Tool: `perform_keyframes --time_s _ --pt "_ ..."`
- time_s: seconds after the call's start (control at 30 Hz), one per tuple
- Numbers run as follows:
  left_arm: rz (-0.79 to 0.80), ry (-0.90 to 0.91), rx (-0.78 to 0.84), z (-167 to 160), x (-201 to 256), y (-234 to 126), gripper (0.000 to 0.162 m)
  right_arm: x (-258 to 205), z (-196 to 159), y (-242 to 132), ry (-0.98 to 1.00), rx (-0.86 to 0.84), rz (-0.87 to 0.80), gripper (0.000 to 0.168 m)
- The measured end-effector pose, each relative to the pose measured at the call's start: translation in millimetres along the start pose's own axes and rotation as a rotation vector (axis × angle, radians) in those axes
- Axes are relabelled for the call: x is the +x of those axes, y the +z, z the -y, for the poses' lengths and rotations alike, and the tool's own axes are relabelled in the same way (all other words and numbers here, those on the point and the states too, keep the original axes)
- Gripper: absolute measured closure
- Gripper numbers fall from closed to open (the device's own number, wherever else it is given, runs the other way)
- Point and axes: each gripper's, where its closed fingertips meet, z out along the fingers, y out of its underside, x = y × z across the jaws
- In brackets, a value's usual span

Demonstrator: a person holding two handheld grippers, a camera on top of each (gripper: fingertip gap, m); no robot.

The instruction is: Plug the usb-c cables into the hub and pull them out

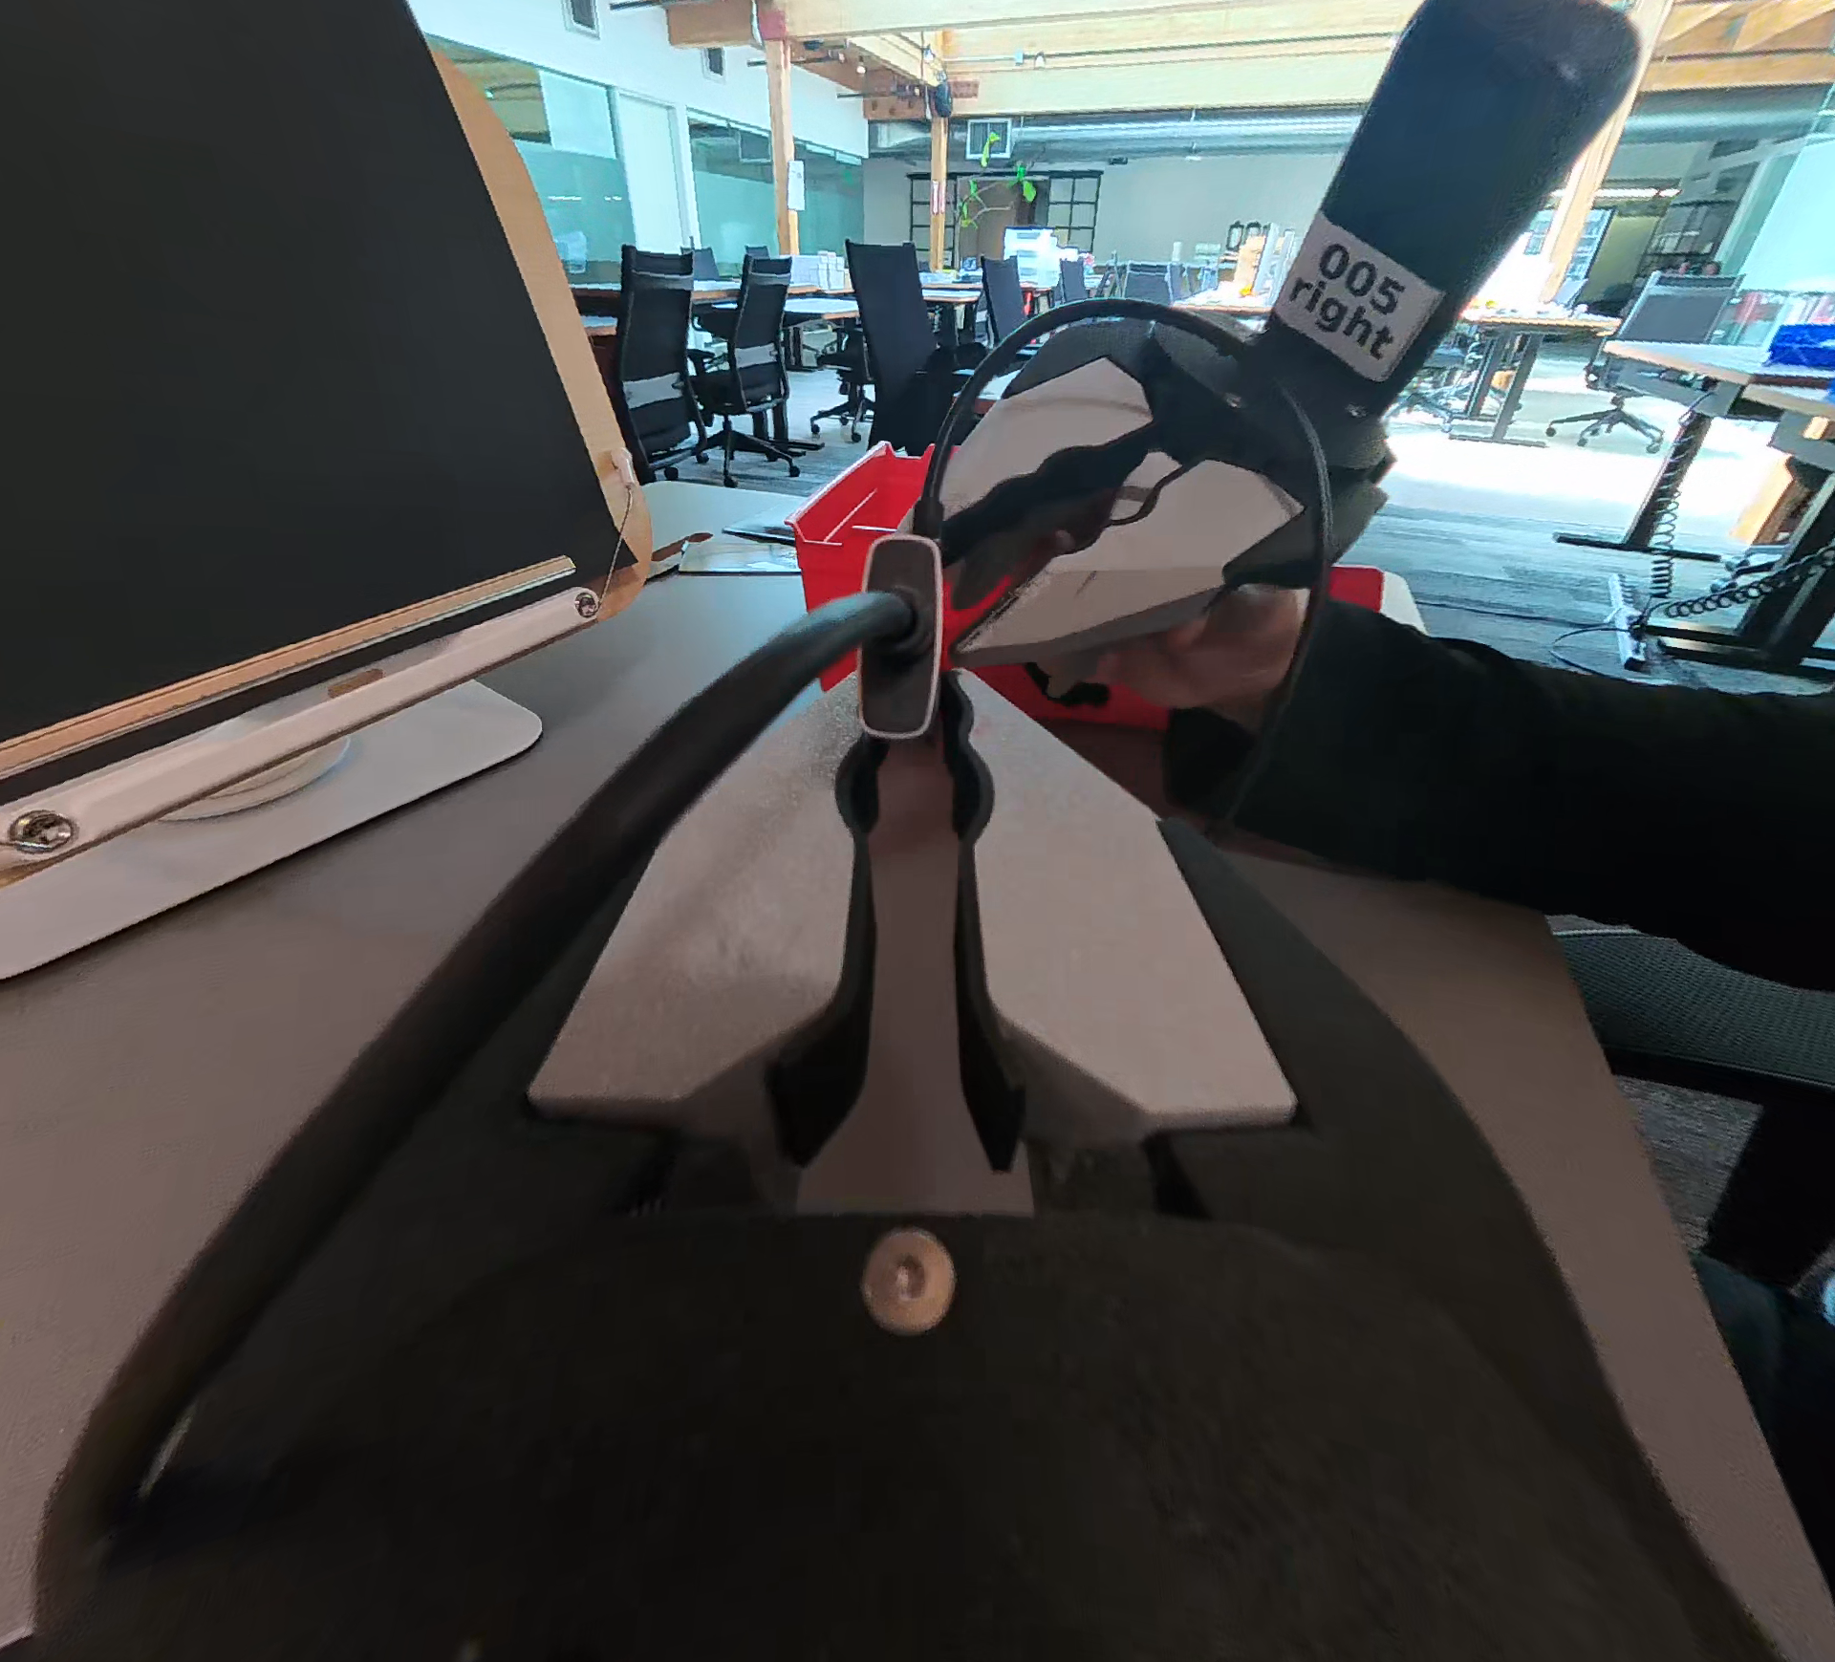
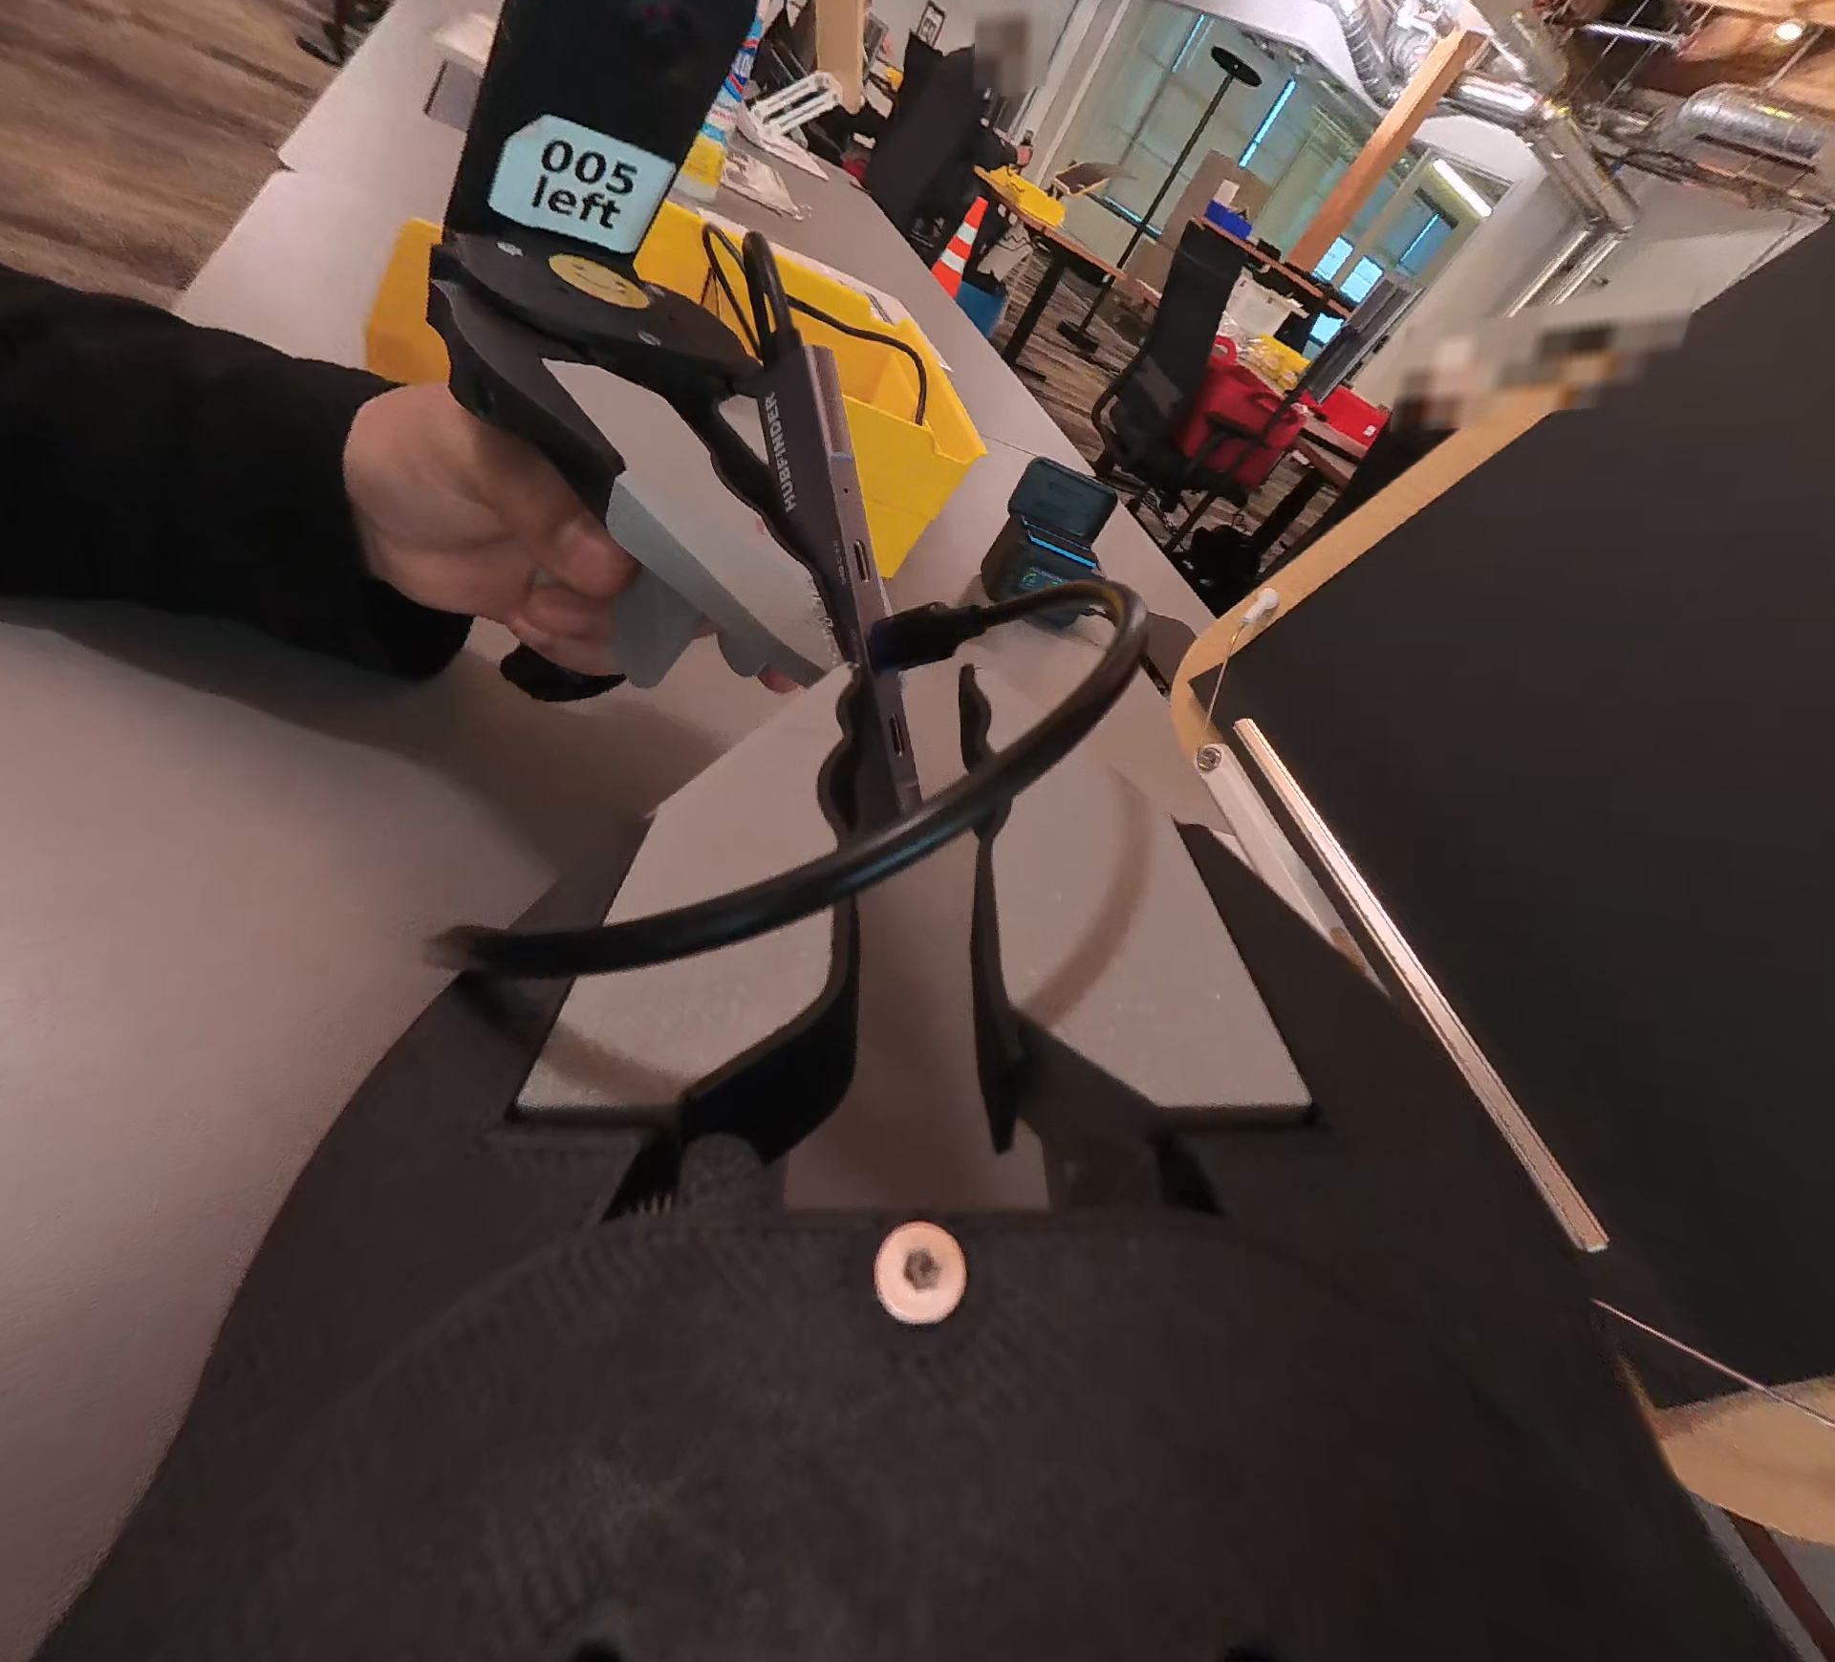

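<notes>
A slim grey hub (image 2: 839, 522) stands tilted above the grey table (image 2: 248, 820), and my left gripper (image 1: 909, 721) is shut on it. In the left wrist view the hub (image 1: 899, 661) shows edge-on at my fingertips. A thick black USB-C cable (image 2: 1072, 750) has its plug (image 2: 923, 631) seated in the hub's side. The cable loops right, then crosses my right fingers toward the lower left. My right gripper (image 2: 909, 691) is open, with the hub's lower end between its fingers and the plug just past its tips. A thin black lead (image 2: 745, 274) leaves the hub's top end.
A black screen on a wood-edged stand (image 1: 248, 274) is at the left of the table; it is on the right in the right wrist view (image 2: 1539, 721). A red bin (image 1: 854, 522) sits behind the grippers. A yellow bin (image 2: 894, 443) and a small dark teal box (image 2: 1053, 542) lie beyond the hub. Left and right tips are no more than a few centimetres apart.
</notes>
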Motion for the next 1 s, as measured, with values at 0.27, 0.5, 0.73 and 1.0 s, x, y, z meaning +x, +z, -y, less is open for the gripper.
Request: perform_keyframes --time_s 0.27,0.5,0.73,1.0 --pt "0.051 0.069 -0.037 -5 -3 3 0.154 1 -4 2 0.029 -0.014 -0.002 0.157" --pt "0.144 0.169 -0.041 -6 -12 2 0.154 9 -3 5 0.352 0.071 0.069 0.157" --pt "0.179 0.209 -0.053 -8 -14 4 0.154 7 -5 8 0.325 0.042 0.056 0.157" --pt "0.362 0.385 -0.134 -18 -34 3 0.154 9 -24 23 0.610 0.033 0.092 0.158"
